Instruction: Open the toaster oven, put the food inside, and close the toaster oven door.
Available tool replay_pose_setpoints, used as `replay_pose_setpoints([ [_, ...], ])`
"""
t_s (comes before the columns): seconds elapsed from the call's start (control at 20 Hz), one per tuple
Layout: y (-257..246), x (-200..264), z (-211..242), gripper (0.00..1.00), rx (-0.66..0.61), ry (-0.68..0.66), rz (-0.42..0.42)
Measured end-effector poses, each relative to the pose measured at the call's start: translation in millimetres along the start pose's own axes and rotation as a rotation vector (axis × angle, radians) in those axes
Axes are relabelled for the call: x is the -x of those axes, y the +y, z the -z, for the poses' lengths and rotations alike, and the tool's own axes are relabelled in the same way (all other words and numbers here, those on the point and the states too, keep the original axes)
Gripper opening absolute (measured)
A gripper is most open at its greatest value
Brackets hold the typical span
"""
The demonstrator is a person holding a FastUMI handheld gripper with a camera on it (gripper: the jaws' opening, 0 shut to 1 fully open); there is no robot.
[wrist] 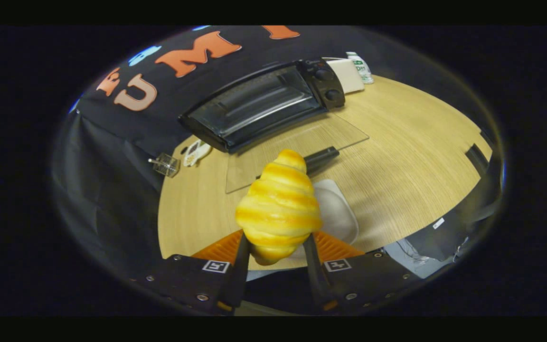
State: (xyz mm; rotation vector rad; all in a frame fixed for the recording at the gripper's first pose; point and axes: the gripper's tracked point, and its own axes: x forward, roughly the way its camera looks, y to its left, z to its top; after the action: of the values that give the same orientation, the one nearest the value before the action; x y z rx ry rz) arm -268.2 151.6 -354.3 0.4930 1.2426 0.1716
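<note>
Croissant (278, 204) – pinched in jaws | toaster oven (264, 102) beyond – door down

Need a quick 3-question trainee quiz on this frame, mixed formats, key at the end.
1. True or false: the toaster oven door is shut.
2. What does the gripper hold? A) a bottle B) a croissant C) a knob
3. Fill in: the white plate lies on the table just beyond the ____.

Key:
1. False. The glass door lies folded down flat on the table, its dark handle toward the gripper.
2. B. Both fingers press its lower end.
3. Croissant, between it and the open door.
</note>
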Motion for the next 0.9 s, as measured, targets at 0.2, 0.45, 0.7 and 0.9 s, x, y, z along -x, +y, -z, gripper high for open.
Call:
replay_pose_setpoints([
  [0.2,5.6,-9.4,-38.2,0.57,-0.017,-0.060,-0.051],
  [0.45,16.8,-38.4,-86.2,0.57,0.017,-0.112,-0.080],
  [0.7,37.9,-71.2,-127.2,0.57,0.006,-0.139,-0.117],
  [0.9,52.6,-94.2,-150.6,0.57,-0.061,-0.154,-0.171],
])
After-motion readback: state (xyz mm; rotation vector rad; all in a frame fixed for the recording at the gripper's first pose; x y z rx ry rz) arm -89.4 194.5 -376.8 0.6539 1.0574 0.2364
